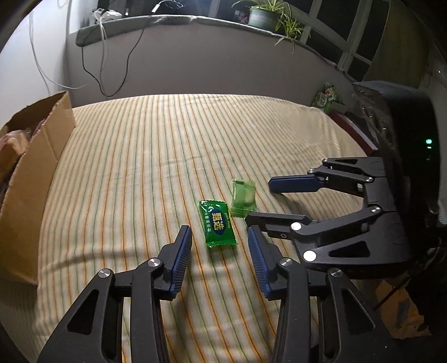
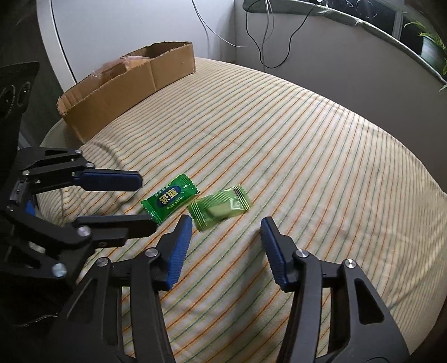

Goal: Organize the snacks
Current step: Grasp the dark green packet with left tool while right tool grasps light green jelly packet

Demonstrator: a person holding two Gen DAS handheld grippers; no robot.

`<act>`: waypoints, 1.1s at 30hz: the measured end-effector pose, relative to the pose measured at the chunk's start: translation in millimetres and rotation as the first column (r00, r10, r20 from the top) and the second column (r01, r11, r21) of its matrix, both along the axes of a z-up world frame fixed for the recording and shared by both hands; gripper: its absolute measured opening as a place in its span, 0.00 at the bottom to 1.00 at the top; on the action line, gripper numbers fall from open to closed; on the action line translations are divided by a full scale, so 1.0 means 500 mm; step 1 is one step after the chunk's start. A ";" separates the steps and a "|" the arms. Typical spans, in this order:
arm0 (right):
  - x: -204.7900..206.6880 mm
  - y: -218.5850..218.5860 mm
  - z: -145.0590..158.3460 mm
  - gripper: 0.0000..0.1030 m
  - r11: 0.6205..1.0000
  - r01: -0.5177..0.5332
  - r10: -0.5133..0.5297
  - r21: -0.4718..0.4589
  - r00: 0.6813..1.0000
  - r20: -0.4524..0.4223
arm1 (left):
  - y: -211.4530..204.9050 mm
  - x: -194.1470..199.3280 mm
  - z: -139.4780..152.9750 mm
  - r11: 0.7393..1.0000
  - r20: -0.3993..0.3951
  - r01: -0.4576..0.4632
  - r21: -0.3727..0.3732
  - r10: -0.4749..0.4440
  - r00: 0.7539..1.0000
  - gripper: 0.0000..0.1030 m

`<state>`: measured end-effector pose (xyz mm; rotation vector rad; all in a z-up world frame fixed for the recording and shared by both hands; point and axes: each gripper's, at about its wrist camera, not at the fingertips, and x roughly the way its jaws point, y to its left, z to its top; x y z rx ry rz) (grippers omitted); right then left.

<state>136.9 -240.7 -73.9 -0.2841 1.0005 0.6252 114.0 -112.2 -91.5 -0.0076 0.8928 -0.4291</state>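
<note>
Looking through the left wrist view, I have the left tongs [image 1: 219, 245] part-open and empty, fingers either side of the dark green snack packet [image 1: 217, 223] lying on the striped bed [image 1: 139, 156]; the cardboard box [image 1: 36, 173] sits at nine o'clock.

From the right wrist view, the right tongs [image 2: 226, 237] stand part-open and empty over the pale green packet [image 2: 220, 208], the box [image 2: 125, 83] at eleven o'clock. I judge this the pick-up step: next, lower and close on each packet.

A home bedroom was indicated by a striped bedsheet [image 1: 167, 156], a windowsill [image 1: 145, 25] and a potted plant [image 1: 268, 16].
</note>
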 end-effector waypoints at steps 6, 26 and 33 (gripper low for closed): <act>0.011 0.001 -0.003 0.52 1.000 -0.009 0.009 -0.002 1.000 0.008 | -0.009 0.025 -0.007 1.000 -0.010 0.003 0.019 -0.002 1.000 0.32; 0.068 0.036 -0.010 0.51 0.997 -0.069 0.069 -0.019 0.998 0.011 | 0.024 0.043 -0.010 0.998 0.006 -0.029 0.053 0.028 1.000 0.17; 0.064 0.037 -0.009 0.33 0.998 -0.064 0.064 -0.027 0.998 0.021 | 0.039 0.042 -0.010 0.998 0.012 -0.047 0.036 0.047 0.999 0.12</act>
